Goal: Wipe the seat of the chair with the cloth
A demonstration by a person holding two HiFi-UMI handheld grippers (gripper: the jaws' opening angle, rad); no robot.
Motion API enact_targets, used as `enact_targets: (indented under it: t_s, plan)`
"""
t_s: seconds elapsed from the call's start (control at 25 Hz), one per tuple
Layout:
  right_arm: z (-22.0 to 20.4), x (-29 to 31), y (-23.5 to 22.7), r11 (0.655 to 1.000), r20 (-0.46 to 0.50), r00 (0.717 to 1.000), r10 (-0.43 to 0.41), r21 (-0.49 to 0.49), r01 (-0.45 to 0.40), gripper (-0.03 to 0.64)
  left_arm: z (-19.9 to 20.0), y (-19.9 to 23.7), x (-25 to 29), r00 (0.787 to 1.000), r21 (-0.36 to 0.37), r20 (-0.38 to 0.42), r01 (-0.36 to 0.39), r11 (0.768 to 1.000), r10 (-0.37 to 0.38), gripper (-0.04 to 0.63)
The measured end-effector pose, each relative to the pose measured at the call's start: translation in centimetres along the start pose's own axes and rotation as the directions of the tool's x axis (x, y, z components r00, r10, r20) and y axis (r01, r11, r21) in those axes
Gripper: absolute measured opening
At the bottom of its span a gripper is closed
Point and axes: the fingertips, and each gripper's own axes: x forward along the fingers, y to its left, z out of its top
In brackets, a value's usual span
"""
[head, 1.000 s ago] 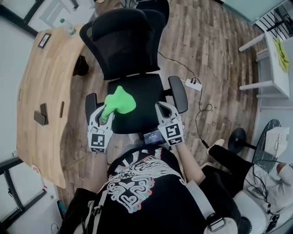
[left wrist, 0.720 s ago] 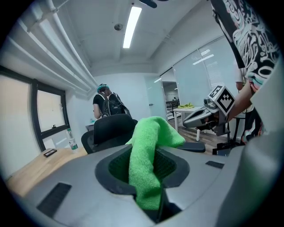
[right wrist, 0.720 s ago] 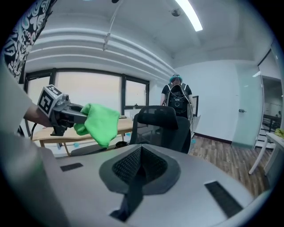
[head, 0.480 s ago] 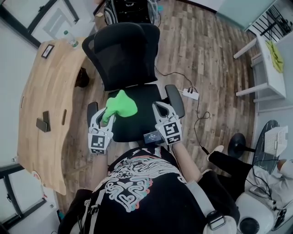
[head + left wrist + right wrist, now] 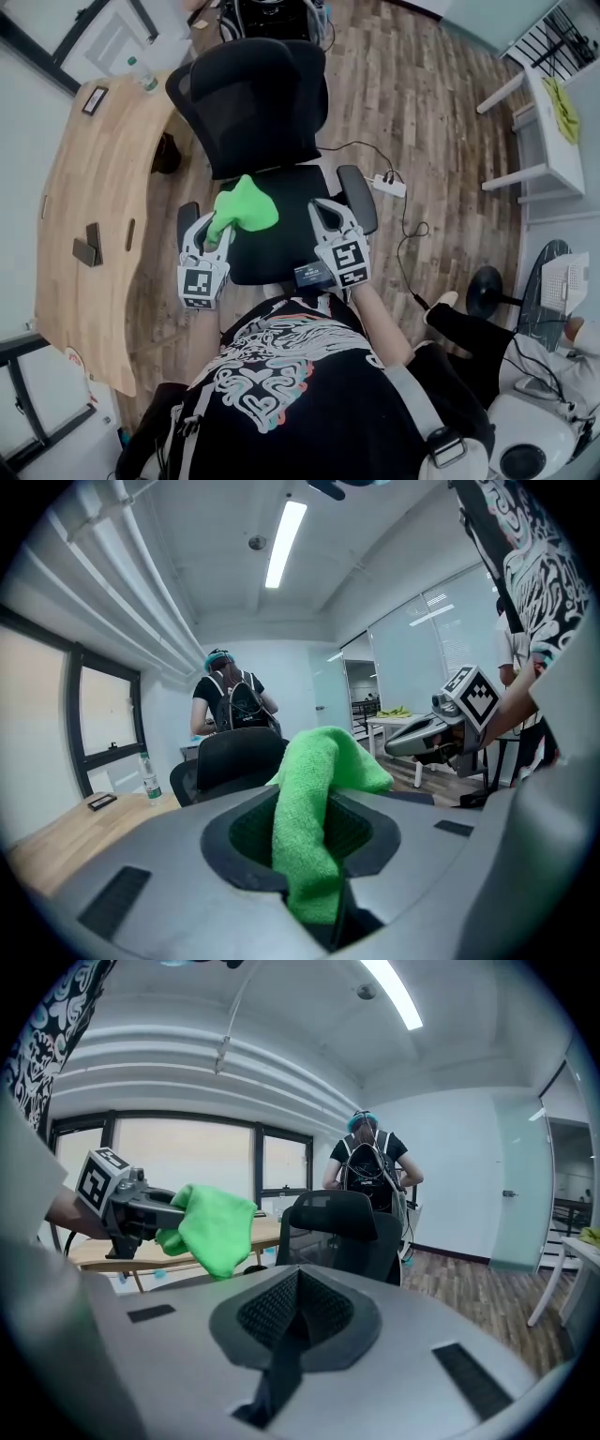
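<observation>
A black office chair stands below me, its seat (image 5: 286,239) between two armrests and its backrest (image 5: 251,94) beyond. My left gripper (image 5: 217,228) is shut on a bright green cloth (image 5: 246,206), which bunches over the seat's left front part. In the left gripper view the cloth (image 5: 314,808) is pinched between the jaws and flops forward. My right gripper (image 5: 324,212) hovers over the seat's right side, beside the right armrest (image 5: 361,195). Its jaws are shut with nothing between them (image 5: 298,1309). The right gripper view shows the left gripper holding the cloth (image 5: 214,1227).
A curved wooden desk (image 5: 84,206) with a bottle (image 5: 141,75) stands close on the chair's left. A power strip (image 5: 389,187) and cable lie on the wooden floor to the right. A white table (image 5: 553,103) is at far right. A person (image 5: 230,700) stands behind the chair.
Nothing much has changed: both grippers stay over the front of the seat, the left still holding the cloth. The head view has shifted slightly.
</observation>
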Motion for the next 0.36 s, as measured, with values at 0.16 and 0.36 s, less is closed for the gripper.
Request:
enact_targets:
  t_s: [0.16, 0.36]
  plan:
    - [0.19, 0.00, 0.27, 1.000, 0.004, 1.000, 0.008, -0.004, -0.008, 0.002, 0.36, 0.11, -0.20, 1.000, 0.003, 0.005, -0.005, 1.000, 0.005, 0.107]
    - [0.27, 0.04, 0.41, 1.000, 0.006, 1.000, 0.010, -0.002, -0.010, 0.002, 0.54, 0.43, -0.27, 1.000, 0.009, 0.007, -0.006, 1.000, 0.006, 0.107]
